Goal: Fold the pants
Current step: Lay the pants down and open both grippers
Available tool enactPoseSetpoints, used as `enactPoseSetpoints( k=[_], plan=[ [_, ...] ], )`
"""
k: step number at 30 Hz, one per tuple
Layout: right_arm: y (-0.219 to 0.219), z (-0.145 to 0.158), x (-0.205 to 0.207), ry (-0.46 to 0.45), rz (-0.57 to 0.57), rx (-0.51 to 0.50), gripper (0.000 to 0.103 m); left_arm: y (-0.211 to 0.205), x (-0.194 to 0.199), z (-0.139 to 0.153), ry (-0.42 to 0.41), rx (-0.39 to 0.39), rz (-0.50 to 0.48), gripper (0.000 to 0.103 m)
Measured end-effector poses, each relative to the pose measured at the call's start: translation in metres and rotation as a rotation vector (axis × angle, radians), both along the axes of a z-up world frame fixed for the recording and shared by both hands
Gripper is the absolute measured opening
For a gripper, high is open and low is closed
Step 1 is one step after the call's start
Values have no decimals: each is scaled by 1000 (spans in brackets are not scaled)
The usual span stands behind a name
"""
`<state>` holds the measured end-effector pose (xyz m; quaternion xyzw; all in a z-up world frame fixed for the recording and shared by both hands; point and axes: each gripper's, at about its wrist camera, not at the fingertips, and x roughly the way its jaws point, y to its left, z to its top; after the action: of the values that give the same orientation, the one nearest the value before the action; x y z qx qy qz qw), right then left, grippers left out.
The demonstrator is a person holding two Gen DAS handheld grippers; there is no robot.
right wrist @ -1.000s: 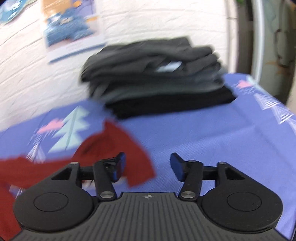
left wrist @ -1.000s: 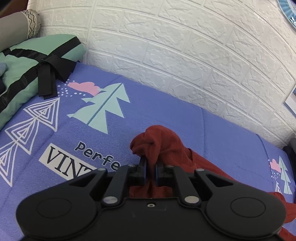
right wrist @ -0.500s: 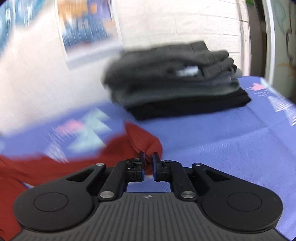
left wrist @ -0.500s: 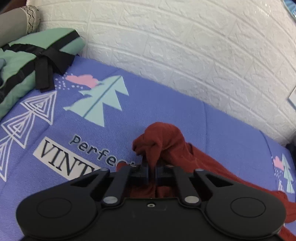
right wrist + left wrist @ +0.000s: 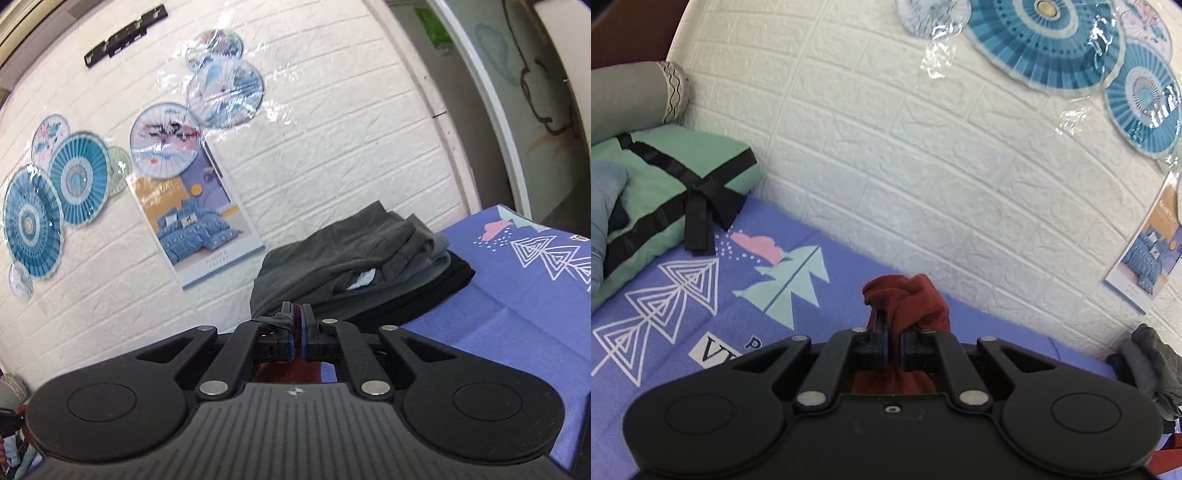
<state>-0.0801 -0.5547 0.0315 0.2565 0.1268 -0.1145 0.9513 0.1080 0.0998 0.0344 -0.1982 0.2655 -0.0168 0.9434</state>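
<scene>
Left wrist view: the left claw (image 5: pixel 894 349) pinched a bunched wad of the red pants (image 5: pixel 908 301) that stuck out ahead of its tips, above the bed (image 5: pixel 701 295), likely to lift one end clear.

Right wrist view: the right claw (image 5: pixel 297 326) was pressed together on a thin red edge of the pants (image 5: pixel 284 369), which hung below it, with the grey pile (image 5: pixel 351 258) beyond, presumably to stretch the cloth flat for folding.

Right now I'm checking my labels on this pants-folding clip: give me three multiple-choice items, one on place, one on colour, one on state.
1. Where does the stack of folded dark clothes sit?
A. against the white brick wall
B. on the floor
C. on the green cushion

2. What colour are the pants in the left gripper?
A. grey
B. dark red
C. teal

3. How is the right gripper?
A. wide open
B. shut on red cloth
C. out of view

A: the stack meets the wall.
B: red cloth bunches between the fingers.
B: pads together, red below.
</scene>
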Motion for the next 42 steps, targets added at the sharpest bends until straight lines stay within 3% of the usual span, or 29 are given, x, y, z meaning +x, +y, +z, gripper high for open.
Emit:
enactPoseSetpoints(
  k=[2, 4, 9, 12, 14, 15, 16, 17, 20, 23, 29, 31, 33, 34, 35, 36, 39, 42],
  plan=[
    [1, -4, 15, 23, -28, -26, 6, -1, 6, 1, -6, 13, -13, 32],
    [-3, -15, 47, 61, -56, 12, 6, -4, 24, -6, 20, 20, 5, 32],
    [-12, -65, 145, 148, -191, 42, 3, -9, 95, -60, 177, 9, 121, 35],
    [-15, -91, 185, 226, -180, 69, 24, -13, 118, -87, 246, -5, 127, 49],
    [-13, -98, 188, 250, -137, 41, 25, -17, 114, -89, 221, 45, 94, 64],
    [-12, -100, 185, 254, -102, 19, 31, -18, 110, -86, 207, 79, 75, 71],
    [-10, -101, 180, 266, -75, -13, 38, -18, 107, -83, 197, 107, 55, 98],
    [-9, -103, 175, 283, -50, -49, 42, -16, 102, -79, 191, 124, 48, 103],
    [-8, -108, 157, 336, 24, -132, 62, -4, 87, -69, 168, 99, 54, 103],
    [-13, -117, 148, 384, 56, -140, 64, 2, 75, -60, 159, 56, 57, 103],
    [-12, -120, 129, 349, 103, -39, 67, -3, 64, -48, 148, 46, 27, 103],
    [-9, -120, 127, 353, 132, -21, 85, -8, 65, -50, 164, 58, 5, 103],
    [-3, -122, 131, 364, 145, -42, 88, -15, 67, -53, 182, 52, -13, 103],
    [0, -122, 135, 371, 145, -59, 81, -19, 68, -55, 190, 42, -34, 103],
    [2, -122, 139, 380, 155, -64, 64, -25, 68, -55, 193, 38, -54, 103],
    [5, -120, 142, 379, 162, -49, 8, -30, 68, -55, 191, 43, -72, 103],
    [23, -107, 151, 281, 218, 2, 7, -49, 67, -53, 191, 80, -122, 103],
    [64, -99, 165, 236, 420, 31, 7, -61, 69, -55, 198, 87, -154, 103]
  ],
)
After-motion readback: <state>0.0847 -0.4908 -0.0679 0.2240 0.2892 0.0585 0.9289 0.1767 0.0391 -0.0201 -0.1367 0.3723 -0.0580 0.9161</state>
